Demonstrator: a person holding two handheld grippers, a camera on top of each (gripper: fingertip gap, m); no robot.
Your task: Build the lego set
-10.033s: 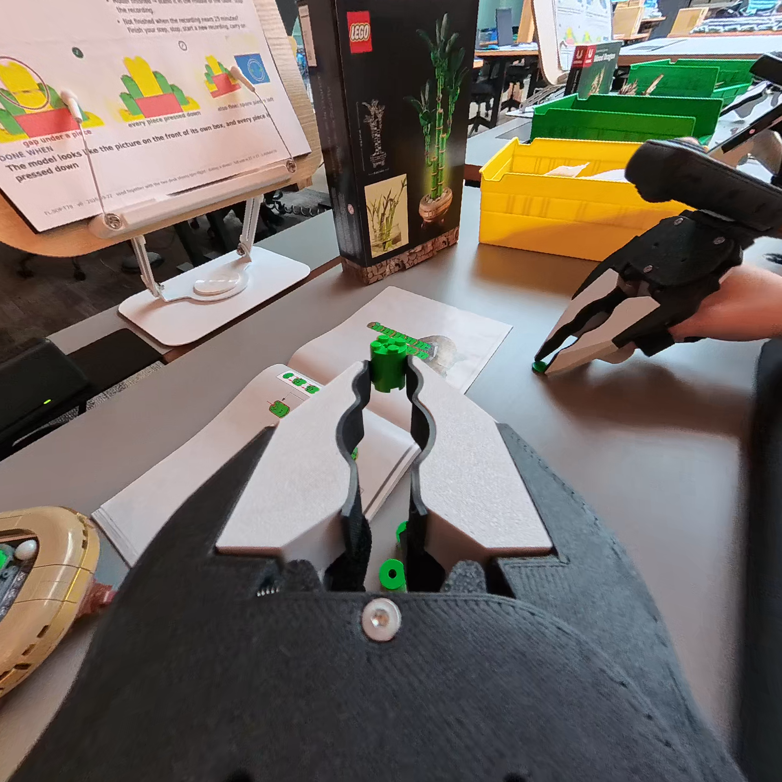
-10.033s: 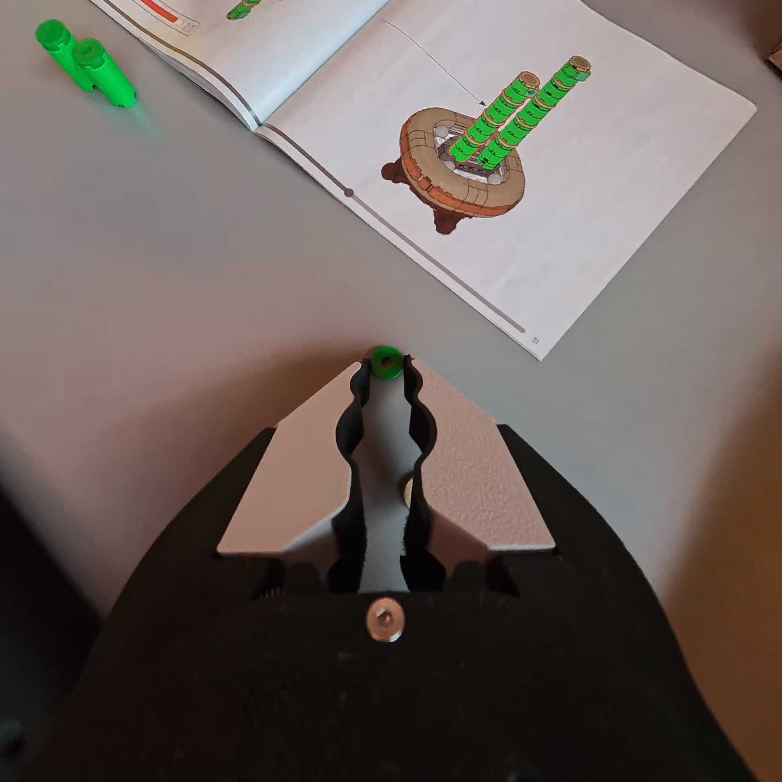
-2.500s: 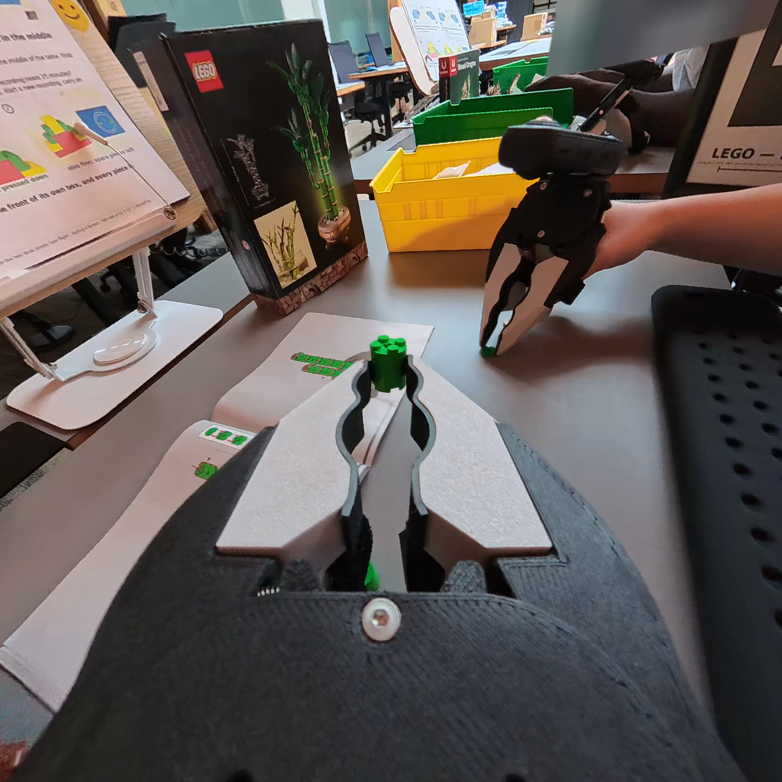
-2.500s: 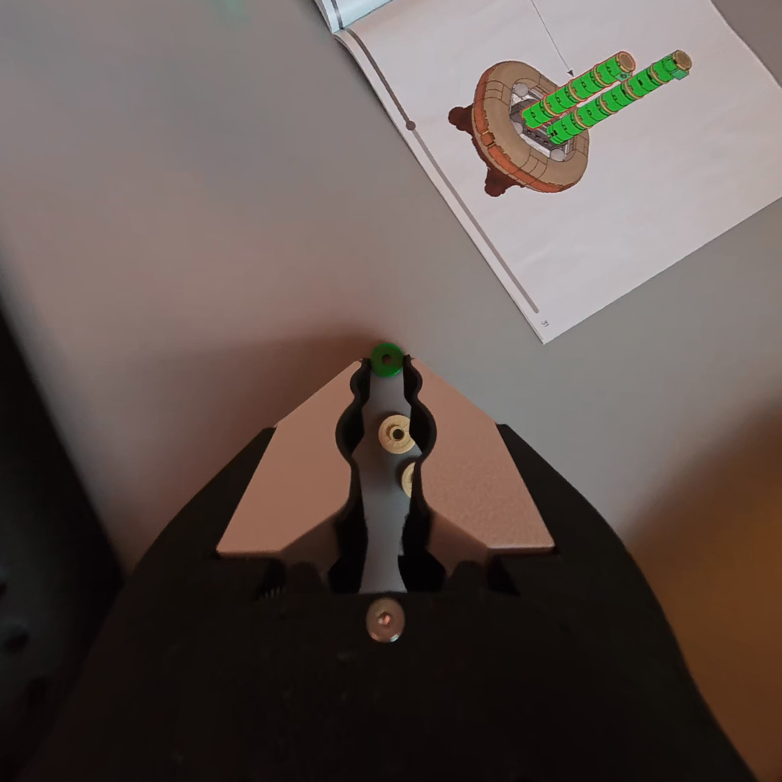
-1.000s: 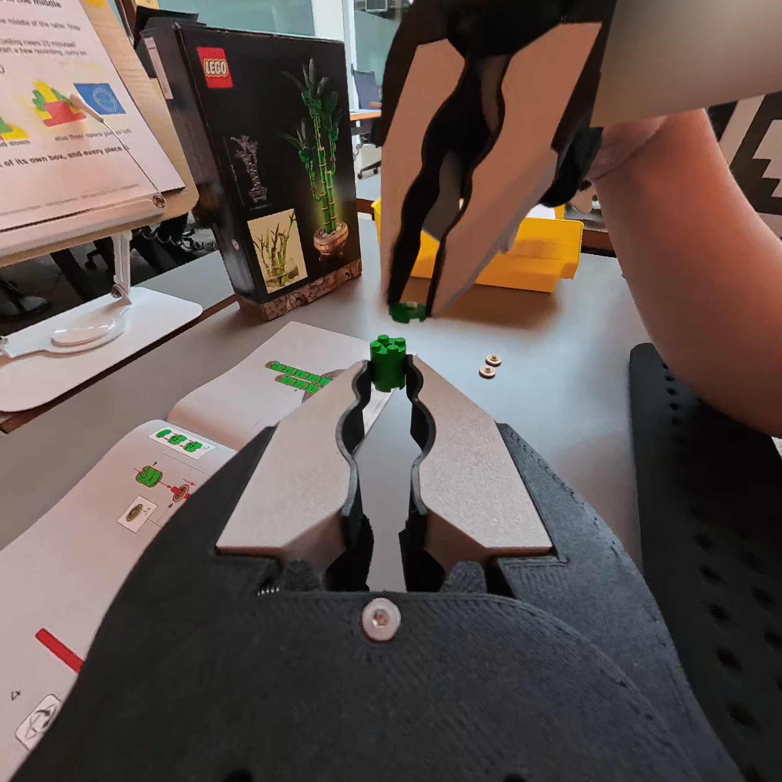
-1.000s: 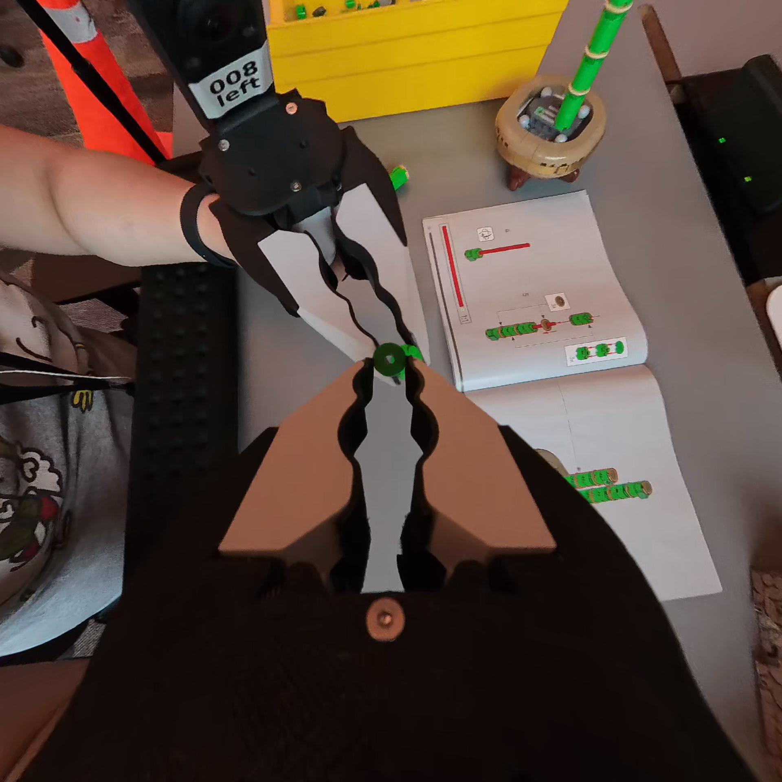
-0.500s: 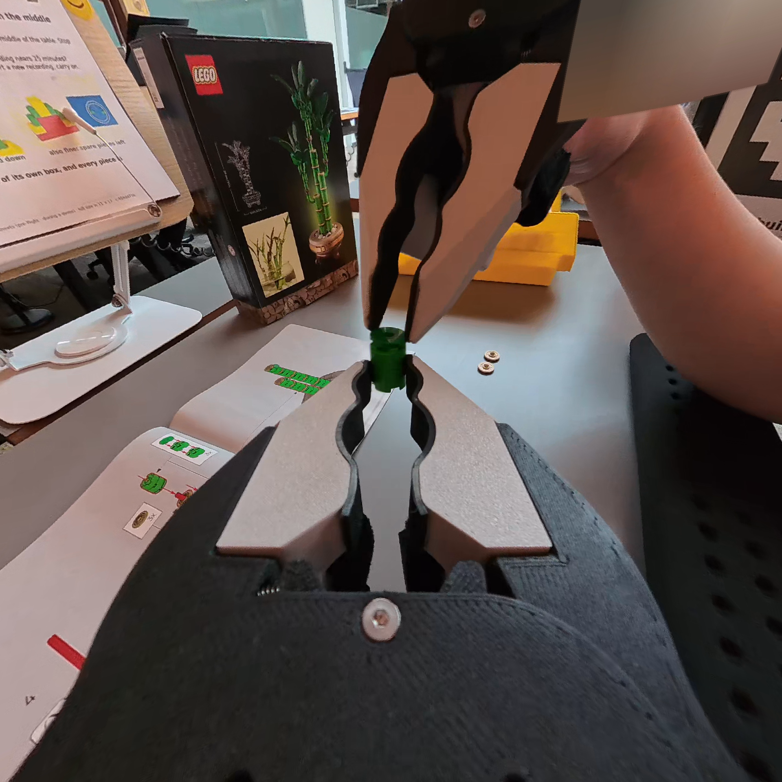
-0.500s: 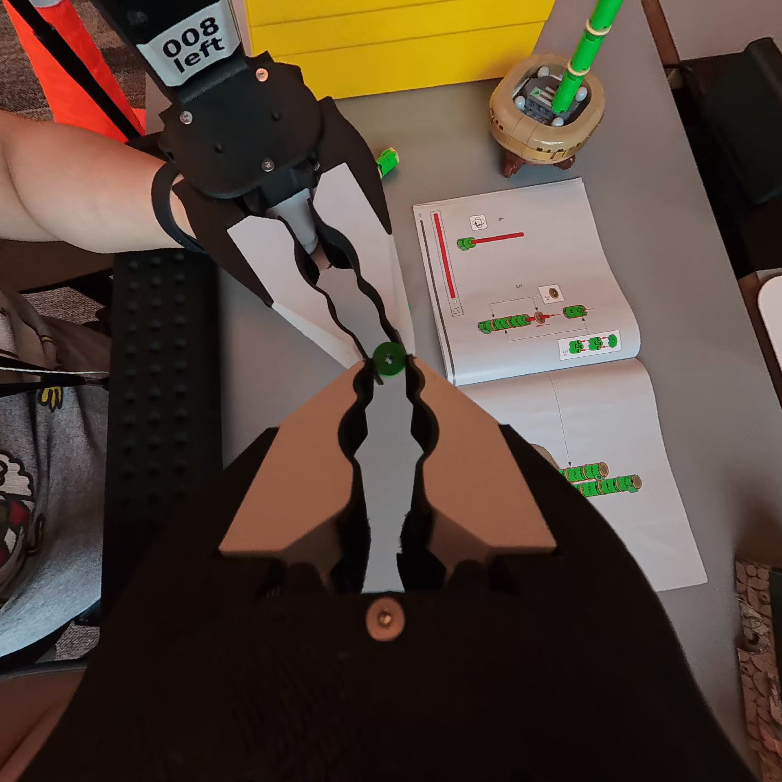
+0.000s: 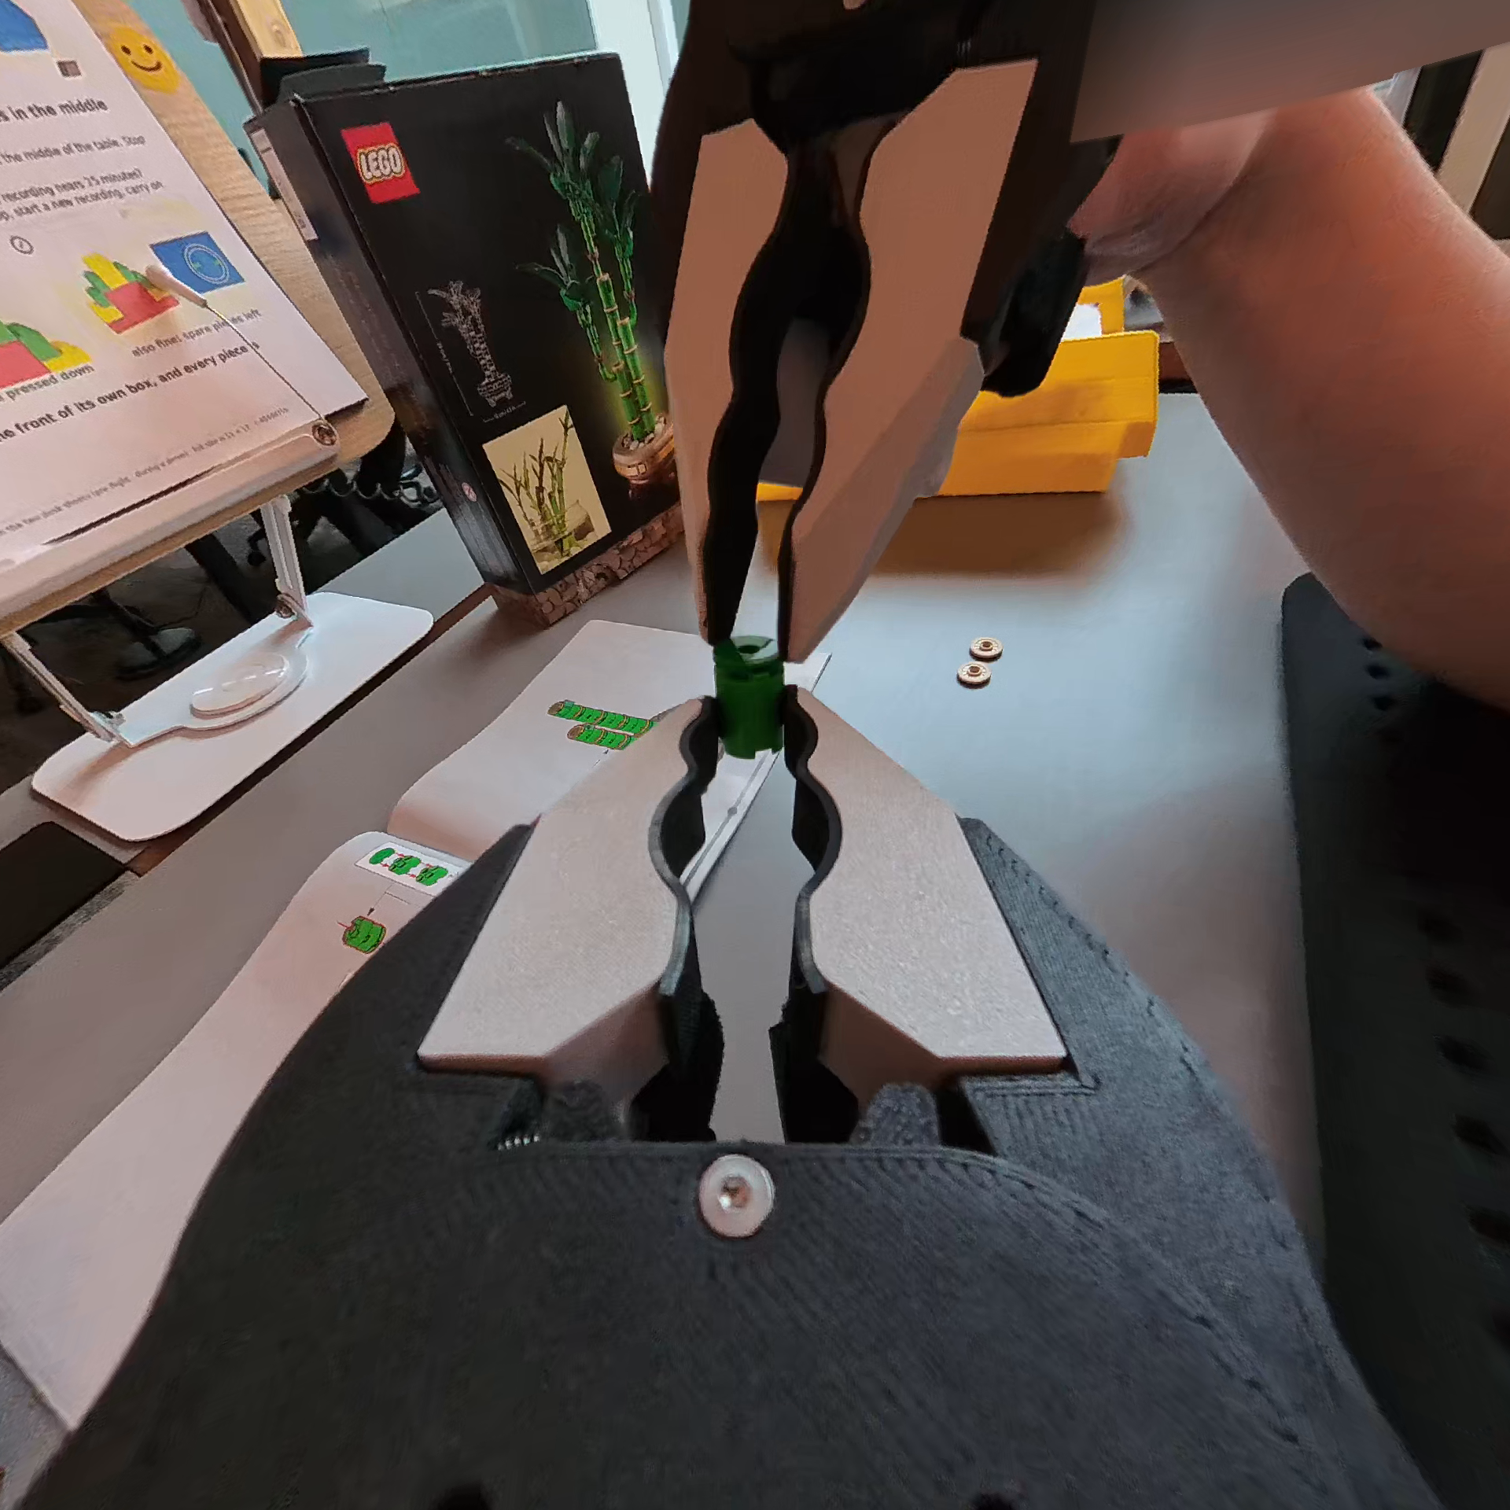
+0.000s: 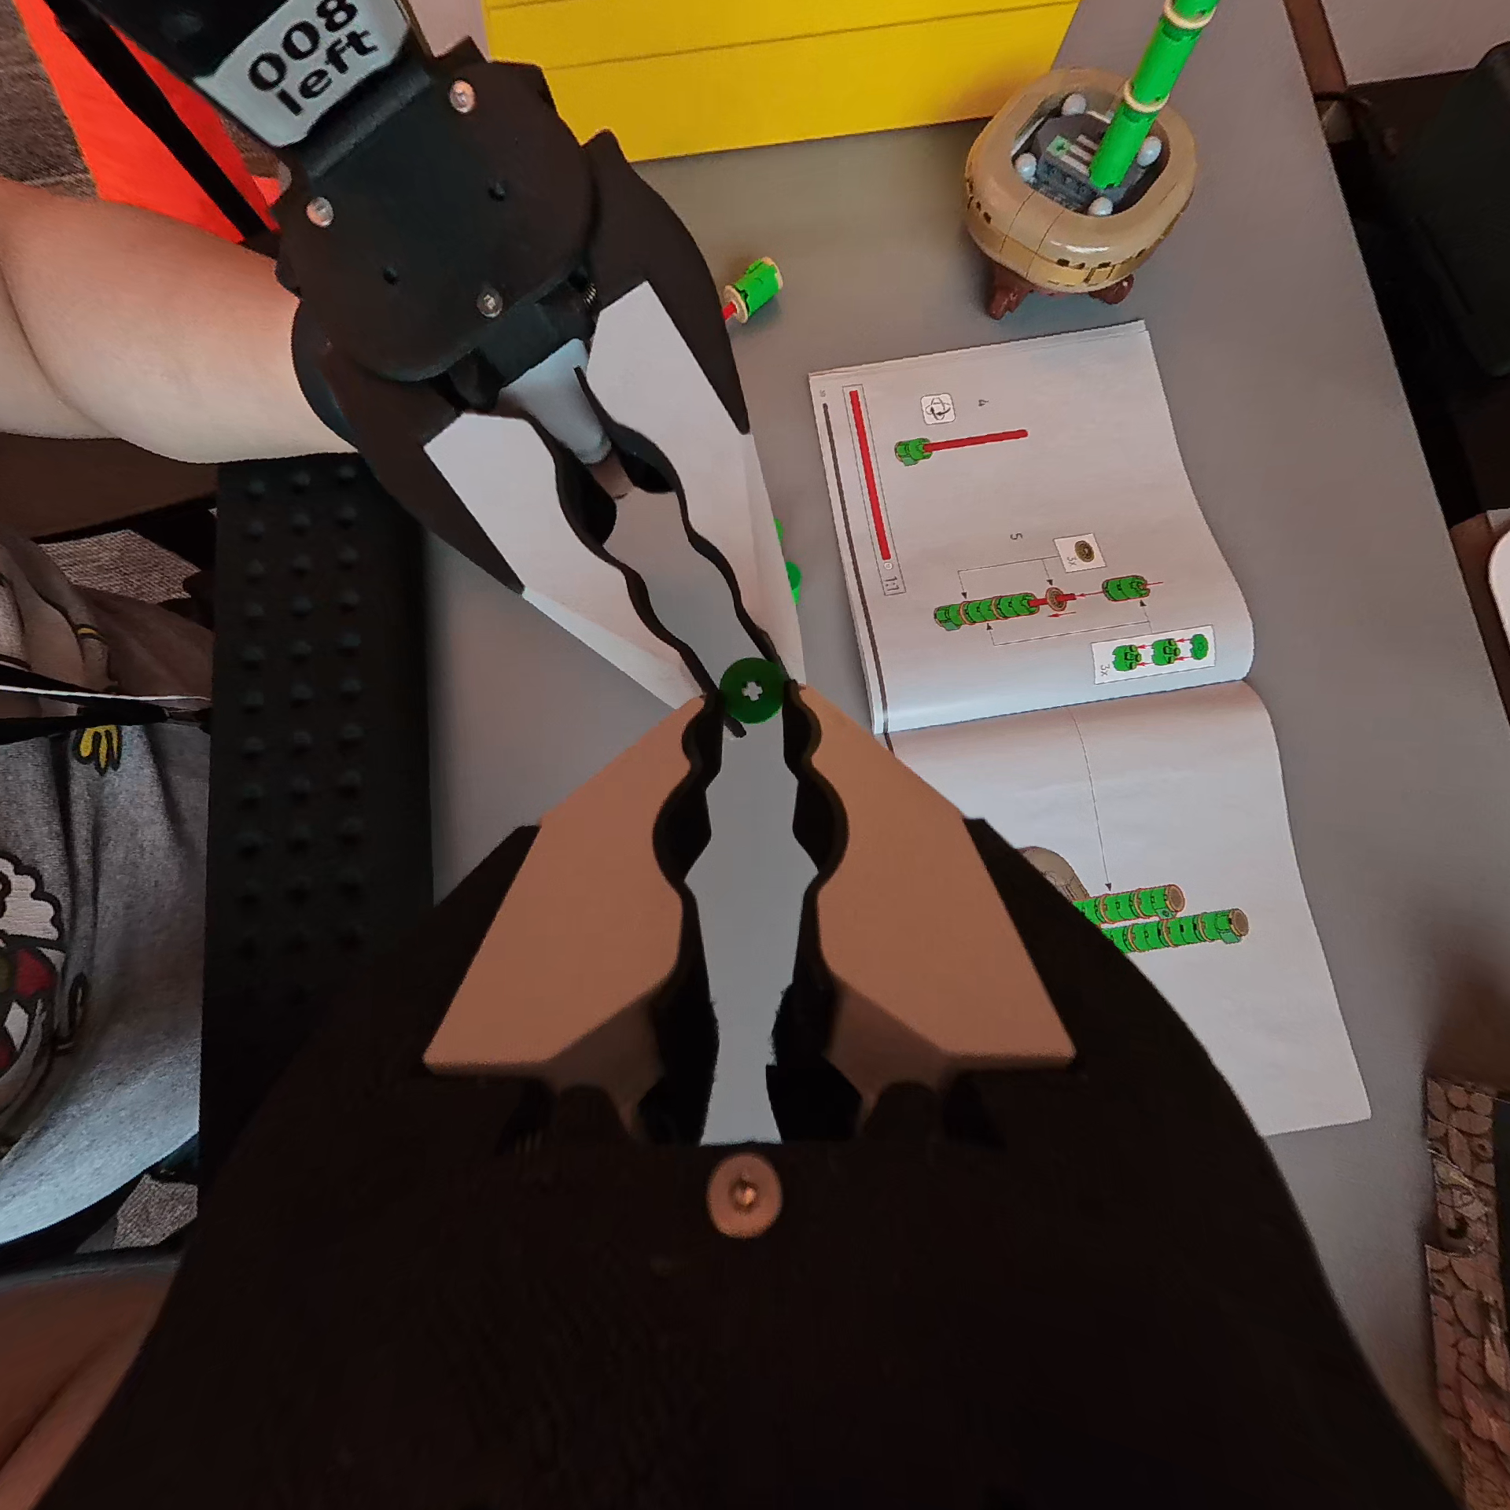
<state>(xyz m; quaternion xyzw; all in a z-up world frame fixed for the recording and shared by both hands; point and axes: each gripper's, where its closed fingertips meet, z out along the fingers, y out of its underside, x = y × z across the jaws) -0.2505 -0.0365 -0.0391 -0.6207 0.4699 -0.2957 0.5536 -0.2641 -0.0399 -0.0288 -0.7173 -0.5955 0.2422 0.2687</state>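
Now that the right gripper (image 9: 748,637) has come down from above the table, we seat its green round plate (image 9: 750,651) on the green round brick (image 9: 745,712); both jaw pairs stay narrow. The left gripper (image 9: 745,723) clamps the brick above the instruction booklet (image 10: 1054,523).

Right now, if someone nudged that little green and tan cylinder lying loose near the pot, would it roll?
Probably. The green and tan cylinder lies on its round side on the smooth grey table, so it would likely roll sideways. Being small plastic, it looks light and stiff.
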